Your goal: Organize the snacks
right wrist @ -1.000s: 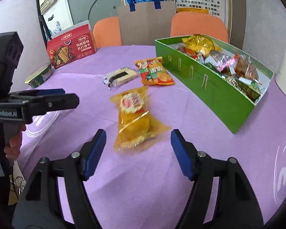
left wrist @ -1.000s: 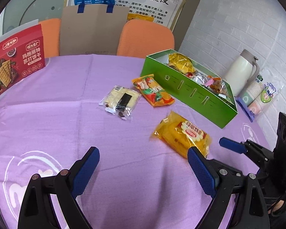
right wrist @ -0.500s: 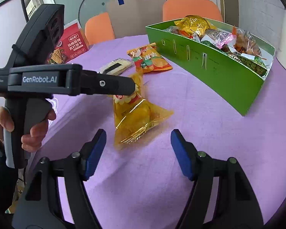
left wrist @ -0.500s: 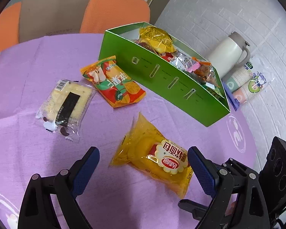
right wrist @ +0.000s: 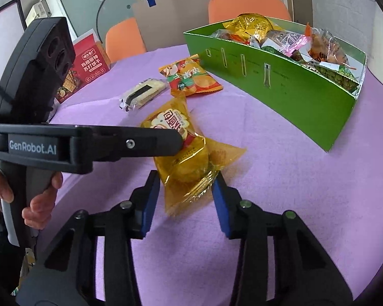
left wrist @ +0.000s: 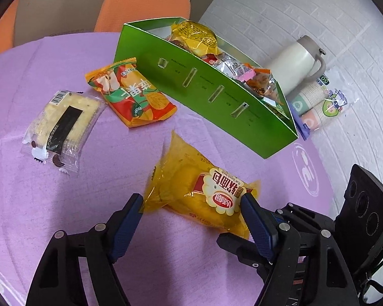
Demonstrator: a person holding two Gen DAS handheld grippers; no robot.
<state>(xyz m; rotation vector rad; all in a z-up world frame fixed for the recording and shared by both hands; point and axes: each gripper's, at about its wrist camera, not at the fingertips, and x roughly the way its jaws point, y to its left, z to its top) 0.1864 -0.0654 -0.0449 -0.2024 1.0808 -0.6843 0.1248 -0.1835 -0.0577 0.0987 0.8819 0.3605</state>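
A yellow bread packet (left wrist: 191, 191) with a red and white label lies on the purple tablecloth (left wrist: 51, 216). My left gripper (left wrist: 191, 200) is open and straddles it, with the fingertips at the packet's two ends. From the right wrist view, my right gripper (right wrist: 185, 188) has its pads pressed against both edges of the packet's (right wrist: 183, 160) crimped near end. The left gripper's finger (right wrist: 153, 140) reaches across the label. An orange chips packet (left wrist: 132, 97) and a clear cracker packet (left wrist: 63, 125) lie beyond. The green box (left wrist: 217, 107) holds several snacks.
A white flask (left wrist: 298, 63) and sleeved paper cups (left wrist: 321, 104) stand behind the green box by the brick wall. A red biscuit box (right wrist: 89, 71) is at the table's far left. Orange chairs (right wrist: 245, 5) and a paper bag stand behind. A hand (right wrist: 38, 204) holds the left gripper's handle.
Both grippers moved in on the yellow packet and narrowed their jaws. The left gripper swung right and came down over it; the right gripper's pads now touch the packet's end.
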